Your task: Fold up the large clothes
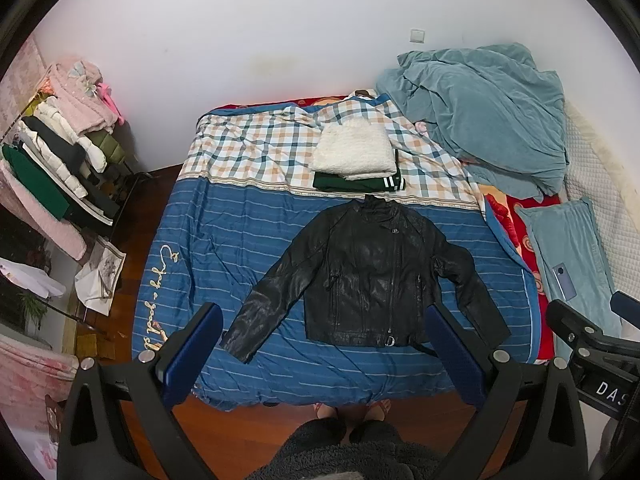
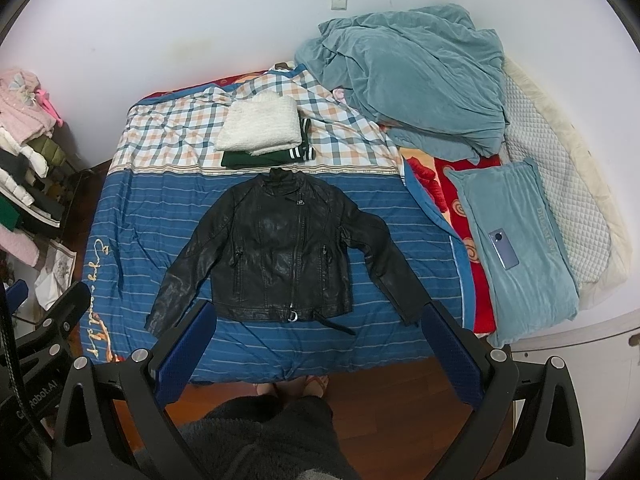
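Observation:
A black leather jacket (image 1: 360, 272) lies flat and face up on the blue striped bedspread (image 1: 224, 232), sleeves spread out to both sides; it also shows in the right wrist view (image 2: 280, 252). My left gripper (image 1: 324, 332) is open and empty, held high above the bed's near edge. My right gripper (image 2: 318, 330) is open and empty too, beside the left one and at the same height. Behind the jacket's collar sits a stack of folded clothes: a white fluffy garment (image 1: 354, 148) on a dark green one (image 1: 356, 184).
A crumpled teal blanket (image 1: 488, 112) and a teal pillow (image 2: 516, 240) with a phone (image 2: 503, 249) on it lie at the bed's right. A rack of clothes (image 1: 60, 152) stands at the left. The person's feet (image 1: 352, 408) are on the wooden floor at the bed's foot.

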A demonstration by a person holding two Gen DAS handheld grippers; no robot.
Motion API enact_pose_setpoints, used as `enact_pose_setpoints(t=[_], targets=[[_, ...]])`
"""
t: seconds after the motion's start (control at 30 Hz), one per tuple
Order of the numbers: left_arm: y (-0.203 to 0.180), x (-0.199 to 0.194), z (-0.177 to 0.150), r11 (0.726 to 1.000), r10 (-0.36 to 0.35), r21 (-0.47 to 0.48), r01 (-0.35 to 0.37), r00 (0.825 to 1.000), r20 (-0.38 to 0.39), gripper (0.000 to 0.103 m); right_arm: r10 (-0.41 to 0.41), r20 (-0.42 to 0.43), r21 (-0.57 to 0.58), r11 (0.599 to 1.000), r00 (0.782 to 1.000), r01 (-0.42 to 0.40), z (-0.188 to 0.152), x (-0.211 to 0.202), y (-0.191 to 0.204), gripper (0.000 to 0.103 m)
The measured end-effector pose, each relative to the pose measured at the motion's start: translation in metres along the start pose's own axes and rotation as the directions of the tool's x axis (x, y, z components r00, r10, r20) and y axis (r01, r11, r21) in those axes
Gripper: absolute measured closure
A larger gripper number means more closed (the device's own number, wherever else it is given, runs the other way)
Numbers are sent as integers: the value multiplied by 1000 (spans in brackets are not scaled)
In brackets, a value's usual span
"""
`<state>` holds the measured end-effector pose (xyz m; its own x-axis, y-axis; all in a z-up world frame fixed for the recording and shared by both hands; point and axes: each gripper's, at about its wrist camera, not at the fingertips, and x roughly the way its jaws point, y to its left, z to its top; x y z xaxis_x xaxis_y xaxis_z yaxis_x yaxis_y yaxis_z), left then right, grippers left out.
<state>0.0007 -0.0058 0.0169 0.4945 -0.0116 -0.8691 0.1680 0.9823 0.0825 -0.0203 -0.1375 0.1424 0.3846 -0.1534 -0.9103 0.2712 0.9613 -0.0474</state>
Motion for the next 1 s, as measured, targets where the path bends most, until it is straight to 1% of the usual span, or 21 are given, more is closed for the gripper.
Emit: enact_pose_setpoints(t=[0.2,0.43,0.5,0.57,0.63,0.67,0.7,0.77,0.83,0.87,0.93,0.97,1.0], targets=[[-2,1,1,1000,-2,-1,2,1000,2,0,1,1,0,1000,1000,-1,-1,0,0,0],[-9,9,20,1000,-19,7,19,1000,-7,0,-1,-1,6,1000,1000,1,-2,1,-1,0],[-8,18,28,1000,-19,7,19,1000,-5,0,-2,-9,17,1000,1000,3,1,2,-1,0],[3,31,27,1000,-7,2,7,1000,16,0,-6,-17,34,999,1000,7,6,4,-1,0],[5,48,34,1000,9,-6,-9,999,39,0,-5,-14,60,998,1000,5,10,11,-4,0],[5,59,39,1000,20,-8,-20,998,53,0,-3,-11,80,997,1000,4,13,17,-6,0],[7,67,39,1000,30,-4,-30,998,58,0,4,-6,124,992,1000,-4,15,26,-14,0],[6,98,41,999,51,11,-52,997,57,0,3,-23,207,978,1000,2,20,57,-27,0],[7,126,42,997,77,23,-78,996,48,0,20,-49,297,955,999,-4,21,89,-43,0],[2,146,44,995,90,34,-91,995,35,0,29,-60,345,939,998,-7,19,104,-54,0],[2,173,40,993,110,48,-111,994,17,0,48,-78,461,887,996,-7,10,145,-85,4],[-3,190,39,991,124,54,-123,992,2,0,50,-86,492,871,995,-2,5,158,-94,13],[-8,205,37,990,133,58,-132,991,-12,0,57,-100,541,841,993,6,-3,180,-113,24]])
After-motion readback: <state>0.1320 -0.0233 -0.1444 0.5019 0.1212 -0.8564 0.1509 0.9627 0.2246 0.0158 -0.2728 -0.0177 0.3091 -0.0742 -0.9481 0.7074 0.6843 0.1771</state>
